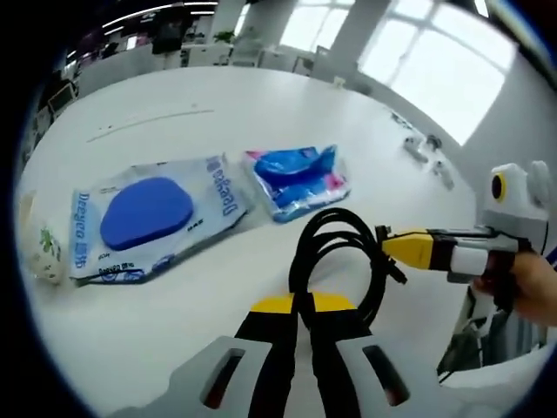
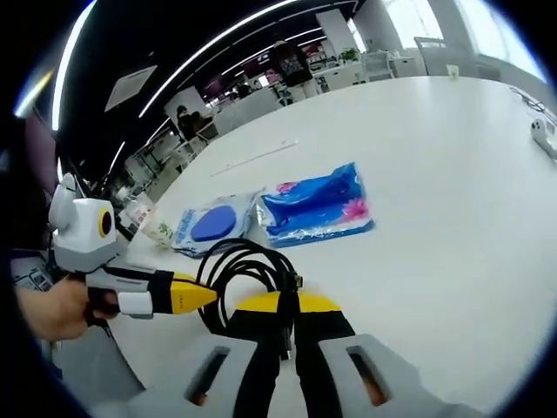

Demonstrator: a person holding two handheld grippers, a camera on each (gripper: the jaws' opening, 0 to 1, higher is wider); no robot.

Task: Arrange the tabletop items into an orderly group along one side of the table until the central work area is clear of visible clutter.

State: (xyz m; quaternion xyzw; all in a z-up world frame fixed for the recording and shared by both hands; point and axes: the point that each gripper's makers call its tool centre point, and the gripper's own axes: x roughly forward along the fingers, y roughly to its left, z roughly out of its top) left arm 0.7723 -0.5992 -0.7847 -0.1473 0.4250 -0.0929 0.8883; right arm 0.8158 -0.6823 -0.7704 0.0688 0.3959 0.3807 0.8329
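I am holding a coiled black cable (image 1: 335, 261) between my two claws, just above the white table (image 1: 174, 113). In the left gripper view, my left claw (image 1: 302, 306) is closed narrow on the near end of the loop, and my right claw (image 1: 409, 248) is coming in from the right, its yellow tip touching the coil's far side. In the right gripper view, my right claw (image 2: 291, 306) is likewise pinched narrow on the cable (image 2: 248, 270), with the left claw (image 2: 187, 296) beside the coil. Beyond it, a blue wipes pack (image 1: 157, 218) and a smaller blue packet (image 1: 300, 181) are lying side by side, and a small white item (image 1: 42, 252) is sitting at the left. I judge the cable step is in hand; the next move calls for carrying the coil to the packs without letting the loops spring apart.
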